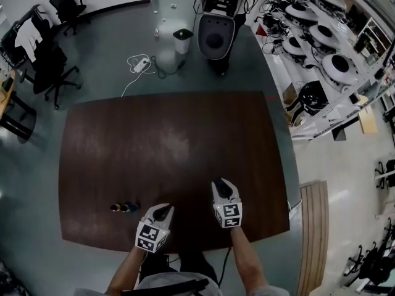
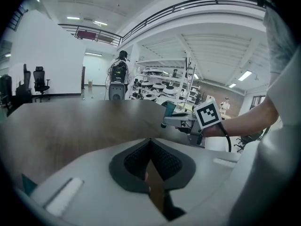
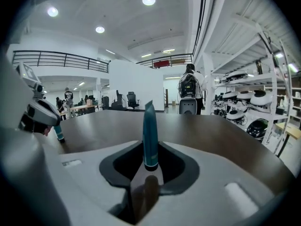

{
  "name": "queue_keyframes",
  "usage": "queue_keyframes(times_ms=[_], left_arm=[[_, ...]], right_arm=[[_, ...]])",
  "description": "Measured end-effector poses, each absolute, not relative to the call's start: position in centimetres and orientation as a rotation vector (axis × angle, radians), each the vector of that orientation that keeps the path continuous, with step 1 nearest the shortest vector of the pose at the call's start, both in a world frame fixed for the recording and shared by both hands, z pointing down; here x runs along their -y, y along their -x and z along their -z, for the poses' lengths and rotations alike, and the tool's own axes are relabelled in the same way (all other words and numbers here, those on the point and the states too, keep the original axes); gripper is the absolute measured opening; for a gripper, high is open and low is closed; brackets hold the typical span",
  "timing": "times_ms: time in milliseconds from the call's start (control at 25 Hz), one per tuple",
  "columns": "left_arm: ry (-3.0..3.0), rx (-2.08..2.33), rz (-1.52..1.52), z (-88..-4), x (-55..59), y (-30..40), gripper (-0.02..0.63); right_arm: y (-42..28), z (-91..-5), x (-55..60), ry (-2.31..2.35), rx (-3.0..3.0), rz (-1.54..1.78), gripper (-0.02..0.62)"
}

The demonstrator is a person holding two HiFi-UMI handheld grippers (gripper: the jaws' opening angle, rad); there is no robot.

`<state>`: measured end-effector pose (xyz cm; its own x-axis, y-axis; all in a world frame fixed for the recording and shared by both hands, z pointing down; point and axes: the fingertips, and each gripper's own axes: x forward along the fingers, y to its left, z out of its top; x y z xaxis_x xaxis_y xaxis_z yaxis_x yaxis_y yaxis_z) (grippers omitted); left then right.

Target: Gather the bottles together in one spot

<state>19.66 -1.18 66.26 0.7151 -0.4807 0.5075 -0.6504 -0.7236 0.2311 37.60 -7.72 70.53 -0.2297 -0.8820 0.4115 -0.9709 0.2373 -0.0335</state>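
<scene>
The right gripper (image 1: 221, 185) was clamped narrowly on an upright teal bottle (image 3: 150, 135). The left gripper (image 2: 150, 141) had its fingers pressed together with nothing between them. The other small bottles (image 1: 123, 207) sat on the brown table (image 1: 173, 134) at its nine o'clock.

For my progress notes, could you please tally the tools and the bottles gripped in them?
Tools: 2, the left tool and the right tool
Gripped bottles: 1, the teal bottle in the right tool
Total: 3
The cluster of small bottles on the table is too small to count.
</scene>
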Motion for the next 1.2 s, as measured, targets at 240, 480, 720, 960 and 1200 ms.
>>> queue_keyframes(times_ms=[240,480,720,960,1200], left_arm=[[-2.512,0.917,-0.578,-66.0,0.3,-18.0,0.002],[-2.485,0.981,-0.56,-66.1,-0.3,-15.5,0.002],[-2.445,1.059,-0.535,-65.5,-1.1,-11.9,0.002],[-2.38,1.135,-0.521,-65.6,-2.0,-8.7,0.002],[-2.321,1.209,-0.494,-66.1,-2.1,-5.1,0.002]], right_arm=[[-33.8,-69.7,6.0,-1.636,2.28,-0.39,0.1],[-29.4,-68.7,5.5,-1.544,2.353,-0.347,0.1],[-24.2,-68.7,4.4,-1.419,2.426,-0.351,0.099],[-20.1,-68.6,4.5,-1.303,2.486,-0.315,0.098],[-15.1,-68.3,4.7,-1.171,2.548,-0.29,0.098]])
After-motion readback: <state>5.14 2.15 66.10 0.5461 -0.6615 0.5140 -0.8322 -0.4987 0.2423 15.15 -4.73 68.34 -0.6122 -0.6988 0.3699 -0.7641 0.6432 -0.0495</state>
